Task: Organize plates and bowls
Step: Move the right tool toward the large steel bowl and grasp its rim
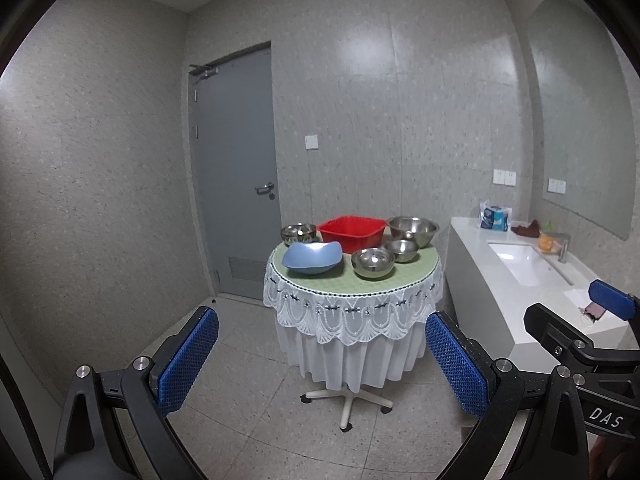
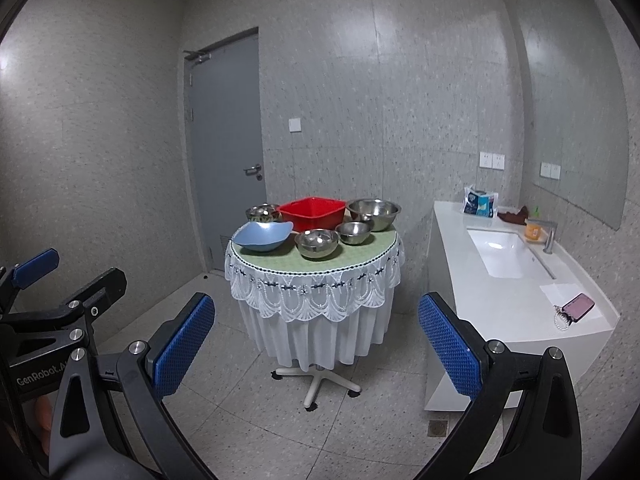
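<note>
A small round table (image 1: 356,280) stands in the middle of a grey tiled room, well away from both cameras. It wears a green top cloth with a white lace skirt that hides everything but a white five-spoke base.

On the table sit six vessels. A shallow blue bowl (image 1: 313,257) with a wavy rim is at the front left. Behind it is a small steel bowl (image 1: 298,233), partly hidden by the blue one; something patterned shows in or on it, too small to make out. A red square basin (image 1: 352,232) sits at the back centre. A large steel bowl (image 1: 413,230) is at the back right. In front of it is a smaller steel bowl (image 1: 401,249), and a medium steel bowl (image 1: 373,262) stands at the front centre. The two back right bowls look to be touching, though it is hard to be sure.

The left gripper (image 1: 322,364) is held low and well short of the table, its blue-padded fingers (image 1: 188,364) spread wide with nothing between them. The right gripper (image 2: 316,350) is likewise spread wide and empty, level beside it.

A grey door (image 1: 236,176) is behind the table. To the right is a white counter (image 2: 516,300) with a sunken sink (image 2: 500,252), a tap, a blue packet, a brown cloth, an orange item half hidden behind the tap, and a pink phone (image 2: 578,306) with a bead strap.
</note>
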